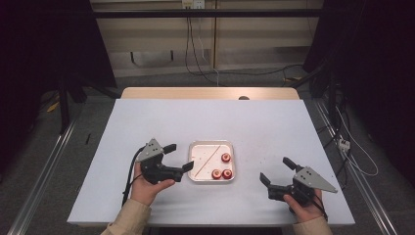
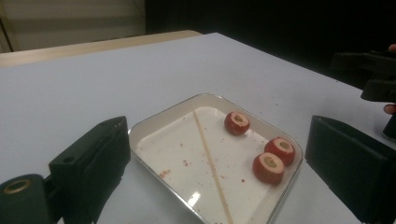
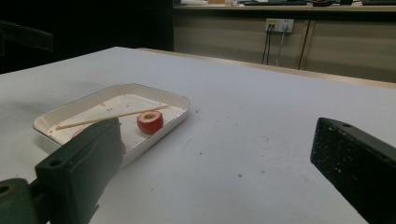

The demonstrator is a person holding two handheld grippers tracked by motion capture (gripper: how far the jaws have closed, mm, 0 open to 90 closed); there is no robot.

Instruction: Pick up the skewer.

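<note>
High view: we see a white tray (image 1: 211,145) lying near the front middle of the pale worktop (image 1: 210,117), with broad bare surface behind it and to either side. In the tray lie a thin wooden skewer (image 1: 206,158), set diagonally, and three red hollowed fruit pieces (image 1: 226,157): one alone by the right wall, two side by side, perhaps touching, at the front right corner. We cannot identify the fruit at this size.

The left hand-held gripper (image 1: 178,157) stands just beside the tray's left edge, its jaws spread wide and holding nothing; one jaw tip reaches almost to the tray rim. The right hand-held gripper (image 1: 276,170) stands well apart from the tray, to its right and near the worktop's front edge, jaws likewise wide and holding nothing. Bare worktop separates it from the tray.

Left gripper view: the tray lies between the two black jaws, the skewer running from the far wall to the near rim, with red specks scattered over the tray floor.

Right gripper view: the tray sits to the left, and one fruit piece lies near its right wall.
</note>
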